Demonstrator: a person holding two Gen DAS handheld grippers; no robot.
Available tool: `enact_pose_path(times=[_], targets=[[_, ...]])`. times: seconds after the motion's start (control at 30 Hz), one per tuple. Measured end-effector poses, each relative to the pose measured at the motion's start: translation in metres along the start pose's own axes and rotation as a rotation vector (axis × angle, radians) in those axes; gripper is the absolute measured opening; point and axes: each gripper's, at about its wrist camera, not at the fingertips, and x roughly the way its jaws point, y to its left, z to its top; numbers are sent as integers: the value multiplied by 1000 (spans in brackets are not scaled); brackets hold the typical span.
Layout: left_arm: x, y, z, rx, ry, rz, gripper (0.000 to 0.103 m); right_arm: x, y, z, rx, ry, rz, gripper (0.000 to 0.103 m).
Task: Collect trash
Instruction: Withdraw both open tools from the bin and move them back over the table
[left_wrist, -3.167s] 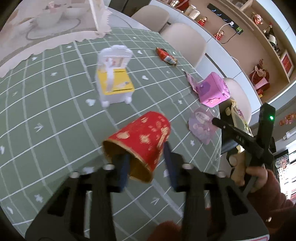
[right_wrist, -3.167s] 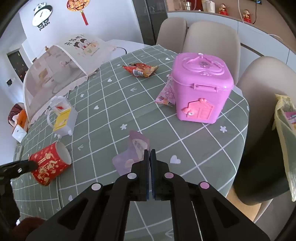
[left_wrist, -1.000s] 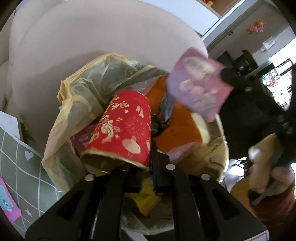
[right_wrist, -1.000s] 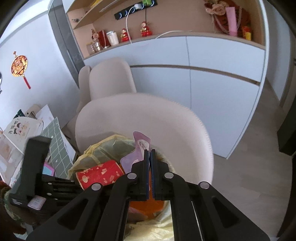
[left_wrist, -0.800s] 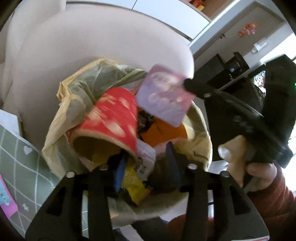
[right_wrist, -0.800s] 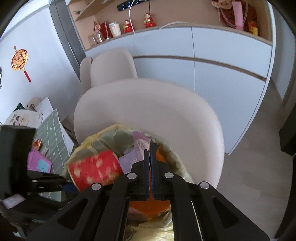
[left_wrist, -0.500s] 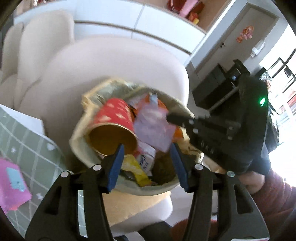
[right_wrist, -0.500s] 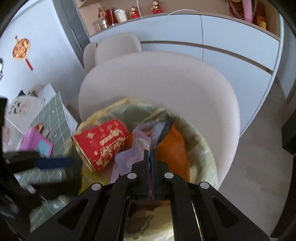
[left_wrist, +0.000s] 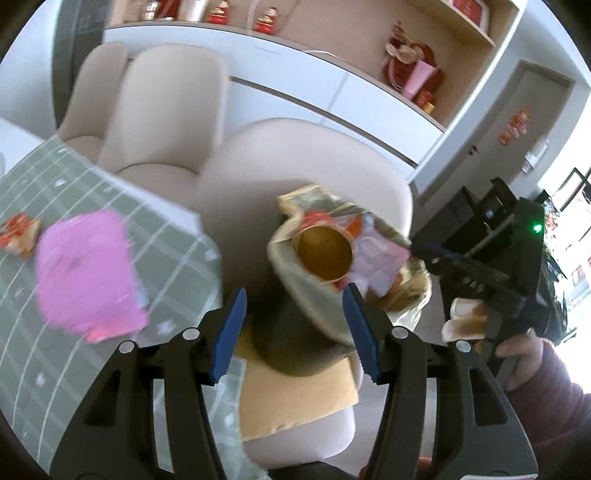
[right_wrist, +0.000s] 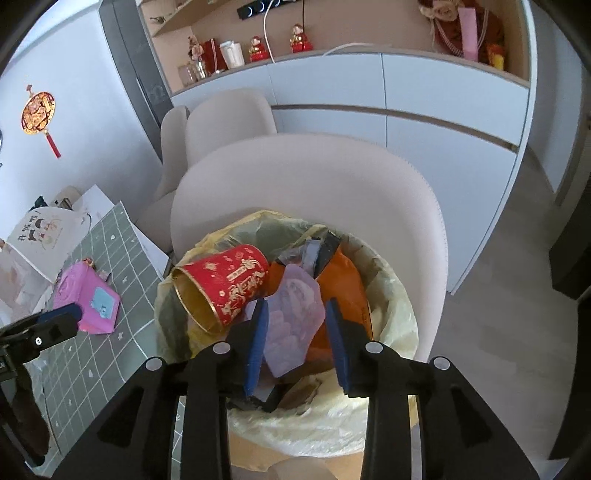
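Sitting on a cream chair (right_wrist: 314, 177), just beside the green-checked counter (right_wrist: 110, 280): a trash bag (right_wrist: 391, 295) with a pale yellow liner, mouth gaping upward. Lying inside it on top of the pile, a red paper cup (right_wrist: 225, 284) with gold characters and a gold rim, resting on its side, long axis running from lower left to upper right in the right wrist view, open mouth facing down-left toward the counter. Touching the cup's right side, a translucent purple wrapper (right_wrist: 291, 317) lying flat over an orange packet (right_wrist: 343, 284).

Showing only from the left wrist: the cup's gold interior (left_wrist: 325, 254) looking straight back at the lens (red wall almost hidden), a blurred pink box (left_wrist: 85, 273) on the counter, a red wrapper (left_wrist: 18, 232) near the far edge.

Hovering over the bag, the right gripper (right_wrist: 297, 343), jaws spread apart with nothing between them. Hanging lower and beside the bag, the left gripper (left_wrist: 295, 328), likewise spread wide and empty.
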Motion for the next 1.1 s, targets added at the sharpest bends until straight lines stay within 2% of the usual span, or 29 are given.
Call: enact_pose_path(times=[0.13,0.37,0.57,0.67,0.83,0.93,1.1], targets=[[-30,31,-23,-16,-34,64,52,-12,21,-4,-18,-37,19,31],[-72,100,-65,-111,-104,267,52,-27,85,-19,-118,-113,63,31],[-103,155,-92,-209,-124,358,52,-21,146,-36,-224,-74,137,31],[-112,175,-99,-232,-129,369,52,-17,171,-44,-265,-47,199,31],[-115,200,-96,-248,-140,332,52,-10,199,-59,-306,-14,208,31],[-105,208,-83,-235,-141,282,52,-8,207,-66,-326,-10,182,31],[-84,224,-44,-208,-143,272,52,4,211,-72,-301,23,153,31]])
